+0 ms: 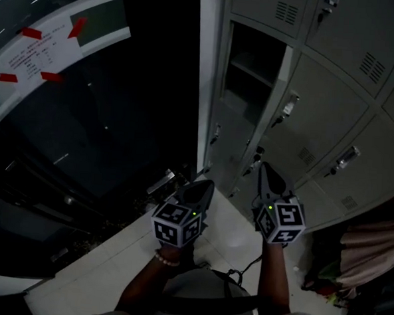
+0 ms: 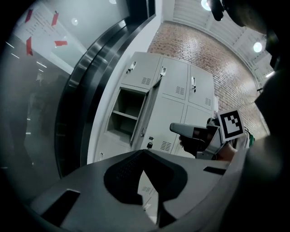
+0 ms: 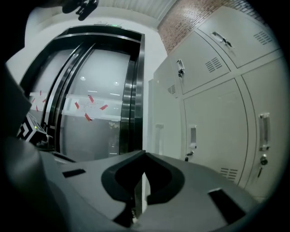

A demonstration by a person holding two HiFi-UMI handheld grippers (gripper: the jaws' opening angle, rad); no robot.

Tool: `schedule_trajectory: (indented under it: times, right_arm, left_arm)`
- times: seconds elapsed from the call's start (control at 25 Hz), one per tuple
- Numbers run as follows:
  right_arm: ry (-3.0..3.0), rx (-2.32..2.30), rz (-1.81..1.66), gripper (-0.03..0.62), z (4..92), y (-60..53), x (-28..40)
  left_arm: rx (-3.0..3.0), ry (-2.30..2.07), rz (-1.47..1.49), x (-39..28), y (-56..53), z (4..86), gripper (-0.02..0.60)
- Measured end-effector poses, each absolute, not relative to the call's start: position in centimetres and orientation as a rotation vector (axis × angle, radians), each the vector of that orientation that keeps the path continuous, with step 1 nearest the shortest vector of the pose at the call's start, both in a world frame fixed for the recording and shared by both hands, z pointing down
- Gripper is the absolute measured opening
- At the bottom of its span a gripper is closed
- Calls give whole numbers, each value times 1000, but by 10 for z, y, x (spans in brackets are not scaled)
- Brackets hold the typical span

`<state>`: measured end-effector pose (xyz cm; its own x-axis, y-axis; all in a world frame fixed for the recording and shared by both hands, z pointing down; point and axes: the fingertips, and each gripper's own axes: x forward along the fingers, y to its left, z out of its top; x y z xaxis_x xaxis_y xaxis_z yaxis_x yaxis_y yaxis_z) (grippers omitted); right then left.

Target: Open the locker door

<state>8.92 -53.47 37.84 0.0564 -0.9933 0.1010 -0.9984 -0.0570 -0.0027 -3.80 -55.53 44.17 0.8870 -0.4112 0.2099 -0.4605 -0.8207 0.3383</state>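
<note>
Nearest to me were both claws, held out side by side over the pale floor tiles (image 1: 111, 261). Left claw (image 1: 204, 186) and right claw (image 1: 265, 168) were each clenched on nothing, tips pointing ahead and only a little downward toward the grey lockers (image 1: 334, 95). Neither touched anything, and the right one sat closer to the cabinet fronts. One locker door (image 2: 148, 108) already stood swung out, edge toward me, with its shelved compartment (image 2: 126, 108) open to view (whether that was the door meant, I could not tell). The neighbouring doors were shut, each with a small pull handle (image 3: 192, 135) near its edge. I judged such a door to be thin sheet steel: light, stiff and free on its hinges, but smooth-painted and slippery on the face. So the hold belonged on the handle or the free vertical edge, pinched across the lip. For that the jaws would first need to part.
</note>
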Motion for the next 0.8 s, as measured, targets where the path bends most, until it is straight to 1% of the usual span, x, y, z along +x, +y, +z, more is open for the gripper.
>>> schedule_trajectory:
  times: [0.44, 0.8]
  right_arm:
    - [-2141, 2184, 389, 0, 451, -465, 52]
    - [-2104, 2223, 422, 0, 441, -437, -13]
  left_arm:
    - [2661, -653, 258, -74, -508, 452, -8]
    - [2678, -578, 267, -116, -485, 445, -8]
